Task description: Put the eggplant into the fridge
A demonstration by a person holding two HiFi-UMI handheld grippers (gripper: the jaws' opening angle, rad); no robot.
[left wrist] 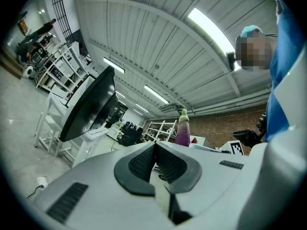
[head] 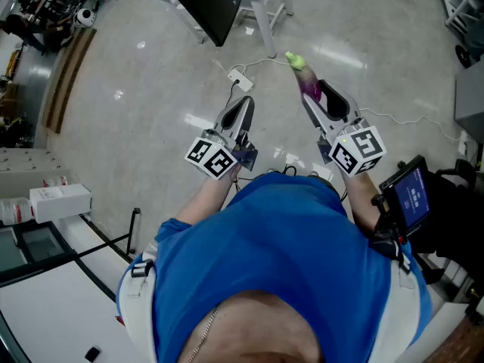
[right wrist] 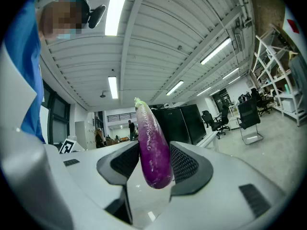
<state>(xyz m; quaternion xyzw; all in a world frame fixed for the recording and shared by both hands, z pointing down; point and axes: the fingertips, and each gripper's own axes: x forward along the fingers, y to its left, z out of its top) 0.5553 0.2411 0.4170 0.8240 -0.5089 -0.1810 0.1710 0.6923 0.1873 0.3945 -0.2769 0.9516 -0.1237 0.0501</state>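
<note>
**A:** Where is the eggplant right now?

**B:** The eggplant (right wrist: pixel 153 147) is low in the middle of my right gripper view. It is purple, with a small green tip that points up and away. My right hand-held gripper (right wrist: pixel 154 164) is closed on its fat bottom end, with one of the black pads (right wrist: pixel 186 164) on each side. The jaws stand wide because the eggplant is thick there.

**A:** And the other one?

**B:** My left hand-held gripper (left wrist: pixel 155 162) is closed with nothing in it. In the head view it sits left of the middle. The eggplant sticks out toward the top of that frame, over the grey floor (head: pixel 151 97).

**A:** Will it be hard to carry?

**B:** I think it is light, so no. But the skin looks smooth and shiny, so I think it can slip. It looks firm, yet I guess a hard squeeze would dent it. Most of it reaches out past the pads, so it may swing if I turn fast.

**A:** Where is the best place to hold it?

**B:** On the fat part, like now, or a bit closer to the middle. Not on the thin green end.

**A:** Do you see the fridge?

**B:** Not for sure. I see tall dark boxes (right wrist: pixel 184 121) far off in the right gripper view, but I cannot tell what they are.
</note>
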